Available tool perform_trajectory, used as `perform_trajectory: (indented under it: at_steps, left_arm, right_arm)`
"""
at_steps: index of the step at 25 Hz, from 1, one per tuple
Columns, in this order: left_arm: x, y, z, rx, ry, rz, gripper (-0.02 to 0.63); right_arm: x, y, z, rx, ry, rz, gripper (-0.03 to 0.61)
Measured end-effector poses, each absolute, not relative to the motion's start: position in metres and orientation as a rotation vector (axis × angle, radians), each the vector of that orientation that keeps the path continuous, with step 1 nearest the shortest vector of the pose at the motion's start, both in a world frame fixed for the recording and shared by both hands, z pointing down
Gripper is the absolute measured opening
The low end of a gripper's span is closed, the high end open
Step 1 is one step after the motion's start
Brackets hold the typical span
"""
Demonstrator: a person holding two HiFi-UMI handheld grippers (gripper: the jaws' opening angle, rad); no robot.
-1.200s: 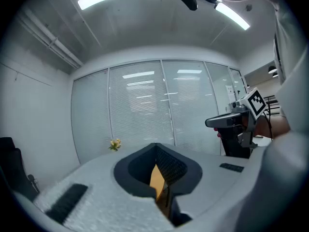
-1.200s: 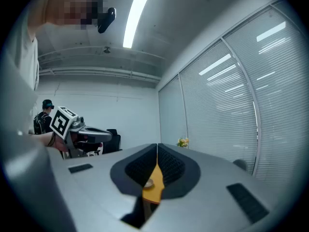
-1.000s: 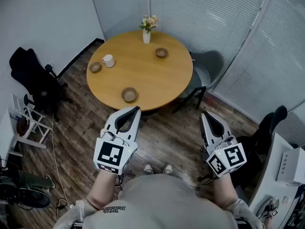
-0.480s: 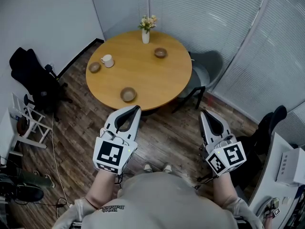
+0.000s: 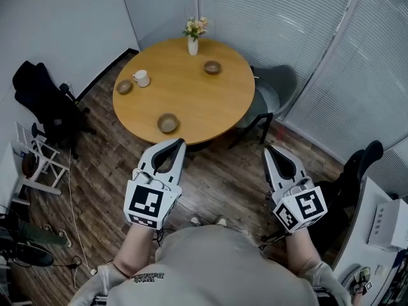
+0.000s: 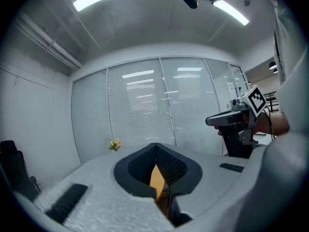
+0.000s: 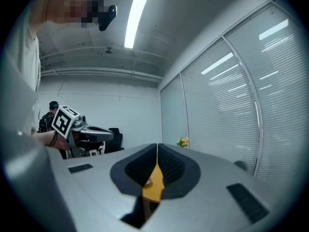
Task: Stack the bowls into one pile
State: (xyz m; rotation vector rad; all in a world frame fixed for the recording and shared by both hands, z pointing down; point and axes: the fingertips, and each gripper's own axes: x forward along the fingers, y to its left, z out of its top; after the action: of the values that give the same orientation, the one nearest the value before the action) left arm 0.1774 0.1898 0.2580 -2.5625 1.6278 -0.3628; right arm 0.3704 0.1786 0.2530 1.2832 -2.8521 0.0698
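1. I have my left gripper held out over the wood floor, short of the round desk. Its jaws are closed tip to tip with nothing between them.
2. My right gripper is about level with it and well apart to the right. Its jaws are also pressed together and grip nothing.
3. Three bowls sit apart from one another on the desk, not yet stacked. The near bowl is by the front edge, just ahead of the left gripper. The left bowl is near the left rim. The far bowl is toward the back right.
4. A white mug stands just beside the left bowl. A vase of flowers stands at the desk's far edge.
5. A grey chair sits at the desk's right side.
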Motion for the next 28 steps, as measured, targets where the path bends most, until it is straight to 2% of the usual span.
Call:
perform_trajectory:
  at_steps: [28]
  left_arm:
    - [0.236,0.158,0.288,-2.558,1.738,-0.391,0.020]
  right_arm:
    - [0.411,0.139,0.259,1.128,-2.960,0.056,0.031]
